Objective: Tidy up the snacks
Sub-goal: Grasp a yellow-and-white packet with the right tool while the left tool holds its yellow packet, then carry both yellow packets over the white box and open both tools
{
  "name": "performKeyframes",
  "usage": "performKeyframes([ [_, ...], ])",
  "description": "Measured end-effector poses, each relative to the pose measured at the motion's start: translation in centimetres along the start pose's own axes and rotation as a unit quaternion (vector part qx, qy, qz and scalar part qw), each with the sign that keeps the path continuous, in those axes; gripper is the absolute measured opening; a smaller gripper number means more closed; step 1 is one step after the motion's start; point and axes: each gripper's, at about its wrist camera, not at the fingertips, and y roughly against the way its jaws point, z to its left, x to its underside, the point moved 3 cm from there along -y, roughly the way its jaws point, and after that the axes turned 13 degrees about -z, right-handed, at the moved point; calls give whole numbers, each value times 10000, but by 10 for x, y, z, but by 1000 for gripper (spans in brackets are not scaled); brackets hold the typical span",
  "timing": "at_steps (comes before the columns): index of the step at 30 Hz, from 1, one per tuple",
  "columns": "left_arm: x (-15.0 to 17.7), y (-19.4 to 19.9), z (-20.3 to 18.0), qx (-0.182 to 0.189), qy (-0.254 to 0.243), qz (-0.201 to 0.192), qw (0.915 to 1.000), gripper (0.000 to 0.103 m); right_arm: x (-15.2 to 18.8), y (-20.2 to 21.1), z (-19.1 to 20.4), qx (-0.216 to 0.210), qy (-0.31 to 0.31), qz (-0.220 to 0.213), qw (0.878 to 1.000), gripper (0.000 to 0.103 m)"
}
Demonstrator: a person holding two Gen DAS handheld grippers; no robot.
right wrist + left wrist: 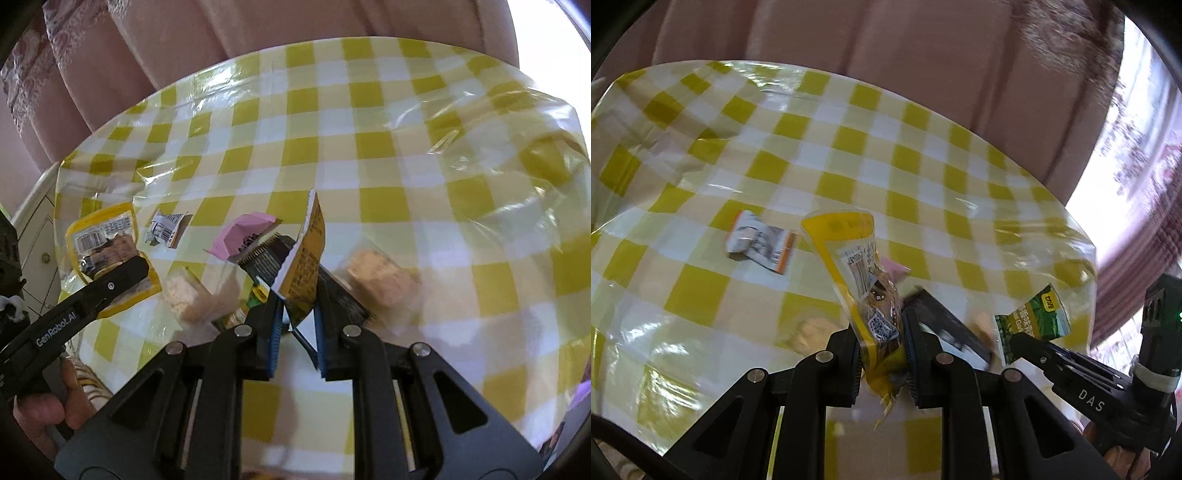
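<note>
I have both claws loaded: my left gripper (881, 354) is clenched on a yellow plastic snack packet with a clear window and barcode label (862, 280), which stands tilted up from the lower centre of the left wrist view, lifted off the yellow-and-white checked glossy tablecloth (923, 147). My right gripper (297, 314) is grasping a green and yellow foil snack sachet with a serrated edge (306, 258), held upright in the middle of the right wrist view. I judge this to be the carrying step, each hand holding one snack mid-sort, though I cannot see any tray or box meant to receive them. Loose on the cloth are a small white and orange wrapper (761, 242) at centre left of the left view, a pink paper-like packet (243, 234) and a dark ridged-edge bar wrapper (267, 258) just behind the right claw's load, and two clear-wrapped pale biscuits (184, 291) (380, 275) to either side of it. The next move calls for finding a destination, probably grouping like with like, and setting each packet down flat without knocking the ones crowded beneath; the two grippers sit near each other, so I would lower them one at a time.
</note>
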Motion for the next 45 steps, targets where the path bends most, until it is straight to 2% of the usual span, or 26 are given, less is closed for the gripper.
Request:
performKeyframes([
  [6,17,15,-44,486,-149,184,9985,20,10,35,-28,183,-186,-16,9997,19],
  [12,40,29,-95,1068,-280,467,9928,20,25,72,-62,402,-350,-19,9986,19],
  [19,70,36,-153,1581,-474,855,9826,20,51,116,-118,834,-678,65,9942,19],
  [24,94,40,-200,1952,-753,1154,9710,21,66,147,-162,1177,-938,66,9886,19],
  [30,128,42,-262,2486,-1148,1619,9481,21,86,185,-214,1647,-1285,49,9779,19],
  [33,144,37,-284,2629,-1306,1903,9368,21,98,198,-238,1860,-1475,97,9714,19],
  [35,159,34,-298,2731,-1416,2181,9262,21,106,204,-252,1971,-1591,137,9673,19],
  [39,185,25,-318,2710,-1758,2666,9081,21,119,213,-271,2108,-1768,235,9611,19],
  [41,199,21,-329,2660,-2053,2921,8954,21,123,212,-277,2134,-1852,302,9588,19],
  [45,217,17,-347,2547,-2582,3021,8816,22,129,213,-285,2197,-1948,369,9552,21],
])
